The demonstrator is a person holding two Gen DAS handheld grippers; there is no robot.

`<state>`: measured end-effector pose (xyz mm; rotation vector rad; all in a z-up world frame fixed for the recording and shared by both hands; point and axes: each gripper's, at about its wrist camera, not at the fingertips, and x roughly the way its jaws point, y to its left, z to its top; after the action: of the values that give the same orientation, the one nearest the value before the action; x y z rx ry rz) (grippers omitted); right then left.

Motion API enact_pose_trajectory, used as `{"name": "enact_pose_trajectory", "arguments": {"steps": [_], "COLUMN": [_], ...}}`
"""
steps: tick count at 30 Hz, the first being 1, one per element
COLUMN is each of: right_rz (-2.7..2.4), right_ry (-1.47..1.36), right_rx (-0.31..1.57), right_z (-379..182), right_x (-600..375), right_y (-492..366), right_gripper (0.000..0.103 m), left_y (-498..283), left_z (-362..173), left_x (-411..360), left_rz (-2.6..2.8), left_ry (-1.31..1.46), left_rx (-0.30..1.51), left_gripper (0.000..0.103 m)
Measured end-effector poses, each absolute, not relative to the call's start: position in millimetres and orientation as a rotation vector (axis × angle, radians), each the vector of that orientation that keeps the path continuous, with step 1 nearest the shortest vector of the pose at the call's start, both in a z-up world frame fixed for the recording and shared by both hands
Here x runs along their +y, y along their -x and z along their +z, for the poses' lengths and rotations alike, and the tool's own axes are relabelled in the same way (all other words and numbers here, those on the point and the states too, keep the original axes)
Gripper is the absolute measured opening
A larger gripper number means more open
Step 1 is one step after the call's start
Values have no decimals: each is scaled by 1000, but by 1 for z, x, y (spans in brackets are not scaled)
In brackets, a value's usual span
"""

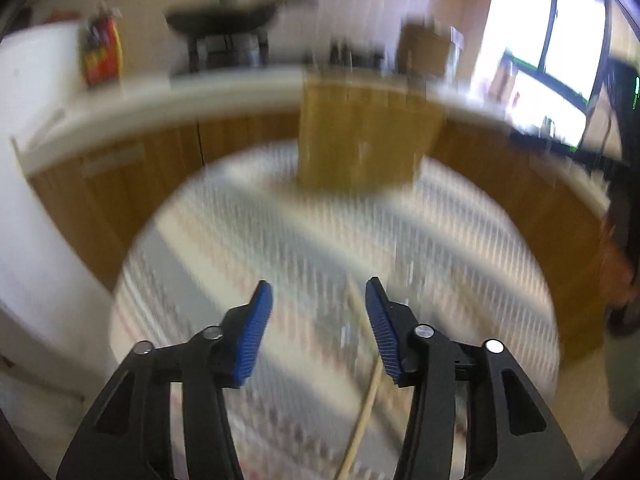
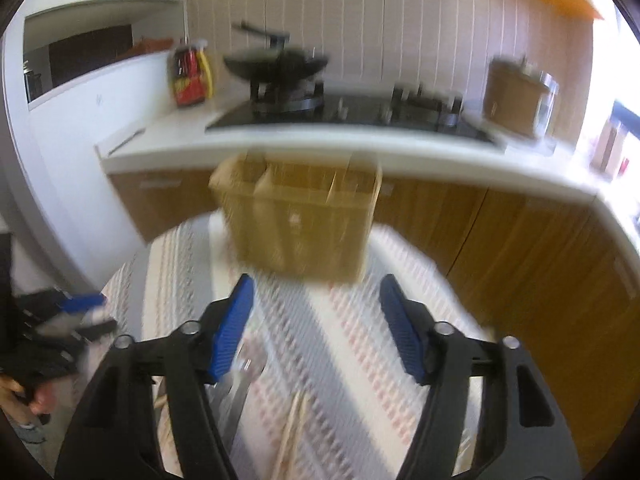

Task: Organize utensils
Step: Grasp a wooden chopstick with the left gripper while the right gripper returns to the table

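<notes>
My left gripper (image 1: 319,294) and right gripper (image 2: 316,290) both hang spread, holding nothing, above the striped round table (image 2: 352,320). The tan divided wooden utensil box (image 2: 298,220) stands at its far edge; pale wooden chopsticks (image 2: 294,432) lie near me.

Tan divided utensil box (image 2: 304,224) sits upright at 12 o'clock on the striped cloth. Wooden chopsticks (image 2: 294,432) and blurry metal utensils (image 2: 240,384) lie flat around 6 o'clock.
</notes>
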<state>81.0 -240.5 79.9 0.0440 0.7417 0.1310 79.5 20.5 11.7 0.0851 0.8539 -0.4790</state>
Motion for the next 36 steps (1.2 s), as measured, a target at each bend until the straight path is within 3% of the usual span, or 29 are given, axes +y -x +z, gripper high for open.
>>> {"name": "enact_pose_trajectory", "arguments": {"steps": [4, 14, 22, 36], "right_rz": [175, 220, 224, 225], "right_ry": [-92, -66, -54, -192], "right_rx": [869, 1013, 1072, 1231], "right_z": [45, 5, -11, -35], "right_x": [-235, -208, -201, -204], "right_y": [-82, -79, -86, -133], "right_gripper": [48, 47, 47, 47], "left_y": [-66, -51, -46, -63], "left_z": [-21, -50, -56, -55], "left_x": [17, 2, 2, 71], "left_rz": [-539, -584, -499, -303], "left_ry": [-137, -228, -209, 210], "left_rx": [974, 1118, 1113, 1106], "left_gripper": [39, 28, 5, 4]}}
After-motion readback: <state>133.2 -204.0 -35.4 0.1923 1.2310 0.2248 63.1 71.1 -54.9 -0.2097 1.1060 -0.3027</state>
